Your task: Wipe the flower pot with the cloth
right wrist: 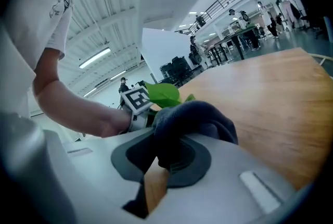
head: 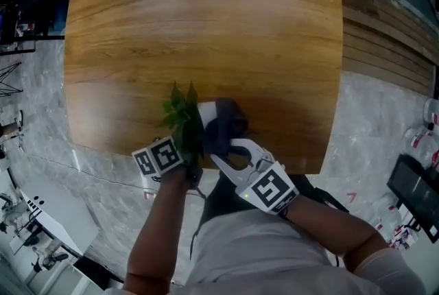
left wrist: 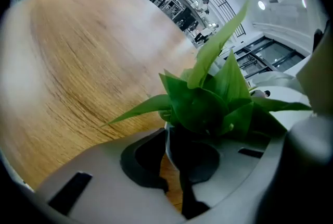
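Observation:
A small white flower pot [head: 206,108] with a green leafy plant [head: 181,112] is near the front edge of the round wooden table [head: 206,26]. My left gripper [head: 191,149] is shut on the pot; in the left gripper view the pot's rim [left wrist: 167,144] sits between the jaws under the leaves [left wrist: 208,103]. My right gripper [head: 221,151] is shut on a dark blue cloth [head: 223,125], which lies bunched against the pot's right side. In the right gripper view the cloth [right wrist: 192,119] bulges over the jaws, and the left gripper's marker cube [right wrist: 136,98] and a leaf [right wrist: 164,91] show behind it.
The table's front edge [head: 206,167] runs just below both grippers, with marble floor [head: 96,177] beyond. Wooden boards [head: 384,46] lie on the floor at the right. Dark equipment [head: 415,194] is at the far right.

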{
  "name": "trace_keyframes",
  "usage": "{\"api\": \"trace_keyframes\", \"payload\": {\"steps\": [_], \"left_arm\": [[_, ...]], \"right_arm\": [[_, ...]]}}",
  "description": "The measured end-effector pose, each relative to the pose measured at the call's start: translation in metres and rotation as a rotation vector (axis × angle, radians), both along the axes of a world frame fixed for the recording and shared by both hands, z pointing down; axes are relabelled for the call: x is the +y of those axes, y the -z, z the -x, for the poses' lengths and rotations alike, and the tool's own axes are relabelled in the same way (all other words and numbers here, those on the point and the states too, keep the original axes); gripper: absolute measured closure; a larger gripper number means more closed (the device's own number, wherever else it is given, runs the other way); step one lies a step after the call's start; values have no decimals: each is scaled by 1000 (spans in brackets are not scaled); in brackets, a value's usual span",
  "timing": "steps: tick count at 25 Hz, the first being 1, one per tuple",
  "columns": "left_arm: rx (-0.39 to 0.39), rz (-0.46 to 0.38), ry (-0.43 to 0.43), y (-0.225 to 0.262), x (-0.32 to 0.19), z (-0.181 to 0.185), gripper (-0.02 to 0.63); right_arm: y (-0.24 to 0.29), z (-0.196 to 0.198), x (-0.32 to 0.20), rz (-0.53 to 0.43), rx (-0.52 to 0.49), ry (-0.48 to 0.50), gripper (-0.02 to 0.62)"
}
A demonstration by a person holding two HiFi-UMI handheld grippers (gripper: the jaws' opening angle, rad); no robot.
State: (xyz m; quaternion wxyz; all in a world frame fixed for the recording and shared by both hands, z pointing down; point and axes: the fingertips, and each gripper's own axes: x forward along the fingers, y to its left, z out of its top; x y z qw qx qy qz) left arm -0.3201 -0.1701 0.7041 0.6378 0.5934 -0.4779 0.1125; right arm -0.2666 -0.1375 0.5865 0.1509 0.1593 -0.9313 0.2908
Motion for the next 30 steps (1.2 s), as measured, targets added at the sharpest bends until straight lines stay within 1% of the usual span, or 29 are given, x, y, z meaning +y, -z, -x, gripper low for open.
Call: {"api": "trace_keyframes", "payload": {"steps": [2, 4, 6, 7, 9, 11, 13, 14, 16, 18, 20, 22, 23, 25, 26, 28, 30], "left_arm": [[0, 2, 2, -2, 0, 0, 577], [-6, 0, -6, -2, 0, 1, 575], [-32, -20, -31, -3, -3, 4, 575], [-54, -35, -41, -4, -5, 7, 575], [-74, -47, -42, -6, -6, 10, 572], [-53, -30, -44, -3, -5, 1, 571], [-55, -28, -57, -2, -3, -1, 571], [-70, -36, -65, -4, -2, 3, 572], [-99, -52, -66, -10, -1, 12, 572], [-95, -58, -55, -11, -3, 12, 571], [-107, -64, -63, -10, -4, 13, 571], [-124, -81, -87, -3, -8, 10, 571], [-130, -91, -95, 1, -9, 8, 571], [-156, -108, -105, 7, -11, 6, 571], [-176, -119, -111, 11, -14, 4, 569], [-221, -144, -139, 18, -22, 2, 570], [-249, -161, -183, 18, -24, 0, 571]], "right_arm": [[-27, -13, 2, 30, 45, -4, 563], [-61, -33, 7, 79, 127, -17, 563], [-85, -44, 9, 129, 192, -31, 563], [-89, -42, 10, 138, 203, -31, 563], [-73, -23, 11, 103, 174, 5, 563], [-37, 5, 16, 22, 99, 74, 563], [-8, 24, 21, -36, 35, 121, 563], [-4, 27, 22, -44, 21, 128, 563], [-15, 17, 21, -22, 28, 125, 563], [-43, -9, 18, 33, 83, 89, 563], [-73, -42, 8, 91, 157, 15, 563], [-90, -68, -9, 114, 210, -64, 563], [-91, -75, -20, 110, 219, -98, 563], [-71, -73, -40, 57, 198, -137, 563], [-53, -65, -48, 19, 166, -138, 563], [-10, -41, -55, -54, 77, -105, 563], [20, -19, -56, -104, 3, -68, 563]]}}
